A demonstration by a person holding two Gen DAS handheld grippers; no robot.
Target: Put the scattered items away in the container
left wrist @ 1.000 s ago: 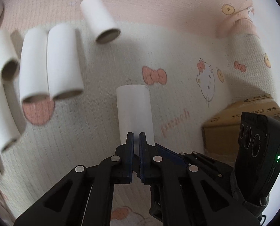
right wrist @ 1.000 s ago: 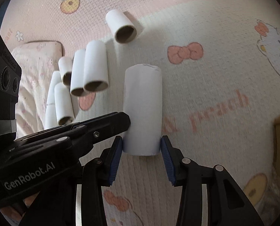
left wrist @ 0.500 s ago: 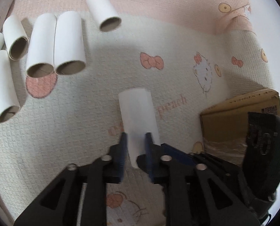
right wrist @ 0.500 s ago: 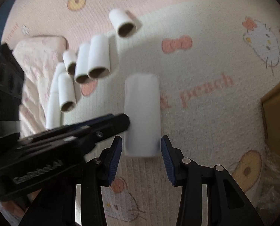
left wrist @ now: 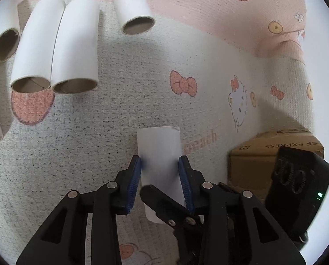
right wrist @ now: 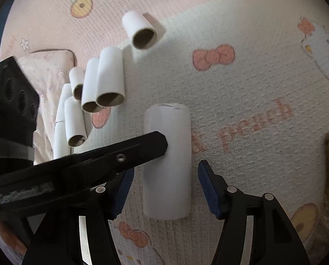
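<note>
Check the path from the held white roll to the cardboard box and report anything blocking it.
In the left wrist view, the right gripper's camera housing stands in front of the cardboard box, right of the white roll. Otherwise only bare printed cloth lies between them.
</note>
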